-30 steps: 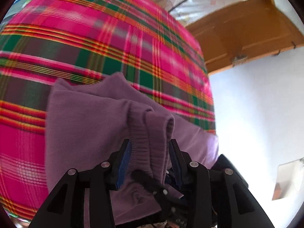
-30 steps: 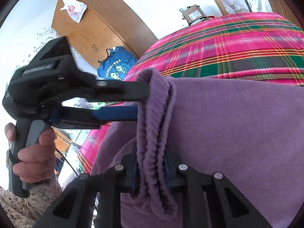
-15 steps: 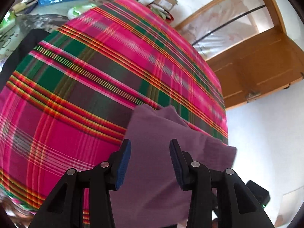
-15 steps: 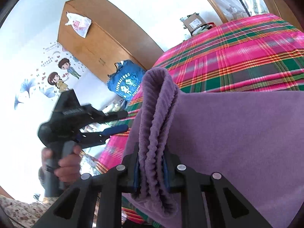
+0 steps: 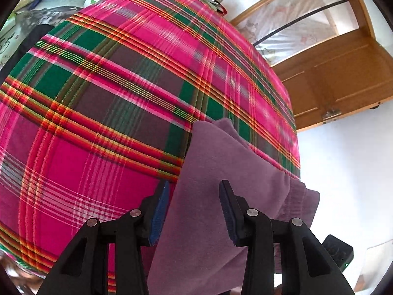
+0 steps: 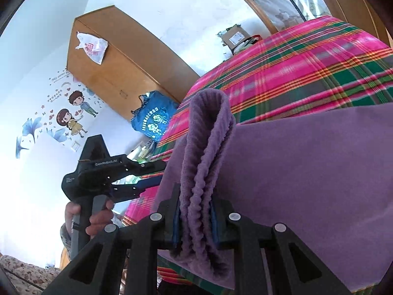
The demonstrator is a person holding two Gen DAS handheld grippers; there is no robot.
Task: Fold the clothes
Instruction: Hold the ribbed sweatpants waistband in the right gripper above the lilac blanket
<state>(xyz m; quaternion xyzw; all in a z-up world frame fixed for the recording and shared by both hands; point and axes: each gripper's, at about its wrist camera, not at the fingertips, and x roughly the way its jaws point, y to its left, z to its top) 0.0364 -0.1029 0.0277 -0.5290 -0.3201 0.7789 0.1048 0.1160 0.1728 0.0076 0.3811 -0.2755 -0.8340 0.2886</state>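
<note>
Released since a second ago, the ribbed cuff has left the left gripper [image 5: 194, 211], whose fingers now stand apart and empty over the purple garment [image 5: 221, 191] lying on the plaid bed cover [image 5: 98, 98]; the right gripper [image 6: 195, 211] stays clamped narrow on that cuff [image 6: 206, 152], apparently holding the fold edge while the left repositions. Only the right view shows this grip and the hand [image 6: 98, 218] carrying the left gripper; the left view shows the garment's far edge on the cover.

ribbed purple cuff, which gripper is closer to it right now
Right. The right gripper is clamped on the ribbed purple cuff. The left gripper is open and holds nothing, hovering over the flat part of the purple garment, off to the cuff's side.
</note>
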